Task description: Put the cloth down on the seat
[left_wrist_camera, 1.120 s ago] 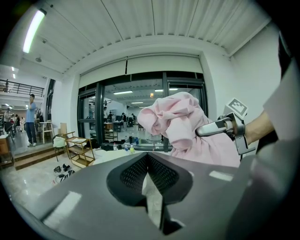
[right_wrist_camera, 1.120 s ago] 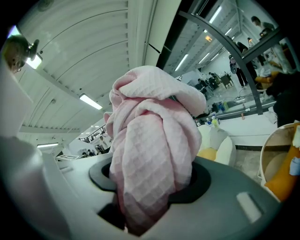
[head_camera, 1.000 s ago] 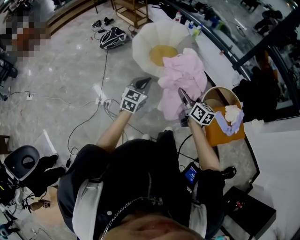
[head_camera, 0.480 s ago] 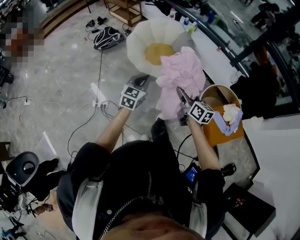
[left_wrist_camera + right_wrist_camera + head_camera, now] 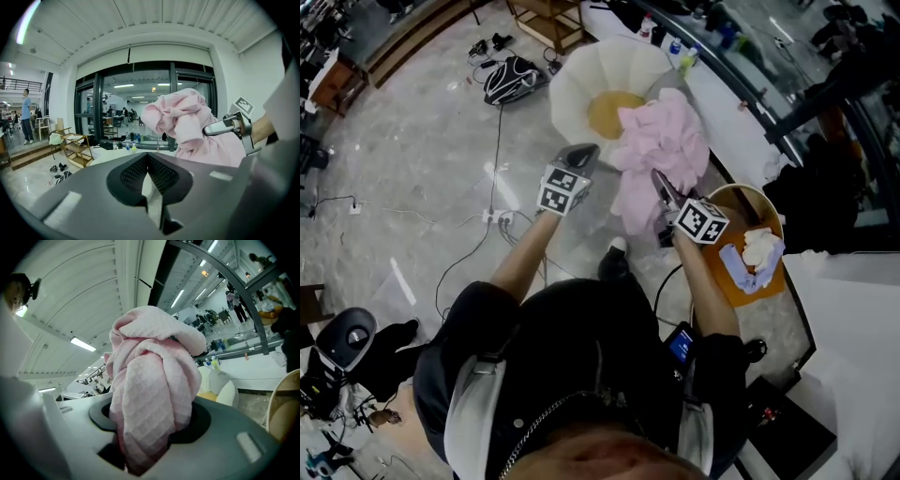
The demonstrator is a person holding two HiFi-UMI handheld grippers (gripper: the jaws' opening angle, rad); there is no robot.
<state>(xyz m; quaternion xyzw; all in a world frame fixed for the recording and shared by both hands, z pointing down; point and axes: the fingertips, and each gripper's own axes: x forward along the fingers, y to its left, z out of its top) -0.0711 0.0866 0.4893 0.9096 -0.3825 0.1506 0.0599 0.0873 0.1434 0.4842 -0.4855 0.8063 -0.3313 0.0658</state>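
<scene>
My right gripper (image 5: 664, 194) is shut on a bunched pink cloth (image 5: 661, 145), which hangs in the air beside the seat. The seat is a white petal-shaped chair (image 5: 577, 80) with a yellow cushion (image 5: 605, 114). In the head view the cloth overlaps the seat's right edge. In the right gripper view the cloth (image 5: 152, 371) fills the space between the jaws of my right gripper (image 5: 147, 425), and part of the seat (image 5: 220, 385) shows behind. My left gripper (image 5: 578, 159) is shut and holds nothing, just left of the cloth. In its own view the left gripper (image 5: 147, 158) looks at the cloth (image 5: 185, 122) and the right gripper (image 5: 226, 127).
An orange basket (image 5: 759, 281) with white and lilac cloths stands at my right. Cables and a power strip (image 5: 492, 220) lie on the marble floor. A black bag (image 5: 511, 80) and a wooden shelf (image 5: 548, 19) stand beyond the seat, and a white counter (image 5: 722, 103) runs along the right.
Both grippers and the pink cloth have shifted a little toward the seat. The person's foot has stepped forward. The right gripper's hold on the cloth is unchanged.
</scene>
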